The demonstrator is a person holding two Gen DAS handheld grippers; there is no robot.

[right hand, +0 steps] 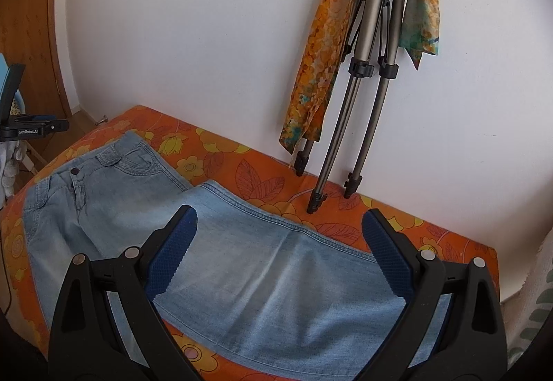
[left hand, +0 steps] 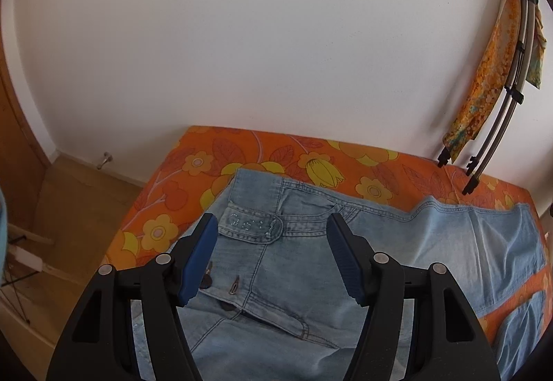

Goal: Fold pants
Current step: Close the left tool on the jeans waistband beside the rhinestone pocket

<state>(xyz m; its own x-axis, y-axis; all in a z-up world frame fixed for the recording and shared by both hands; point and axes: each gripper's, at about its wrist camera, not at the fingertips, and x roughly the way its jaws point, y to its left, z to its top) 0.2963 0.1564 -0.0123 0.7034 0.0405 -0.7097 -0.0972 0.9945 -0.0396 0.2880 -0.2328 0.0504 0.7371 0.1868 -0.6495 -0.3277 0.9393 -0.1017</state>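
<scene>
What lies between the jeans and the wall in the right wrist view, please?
Mostly bare orange flowered bedspread. Further right, tripod feet stand on that strip between the jeans and the wall. The right wrist view shows this.

Tripod [right hand: 349,125] legs block bed [right hand: 269,173] back edge by wall — front side open.

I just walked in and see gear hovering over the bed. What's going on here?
A person is about to fold a pair of light blue jeans spread on a bed with an orange flowered sheet. They hold tongs in each hand. The left tongs hang open above the waistband and fly; the right tongs hang open above a leg. Neither grips any cloth, so no fold has begun. A tripod draped with scarves leans on the wall behind.
</scene>
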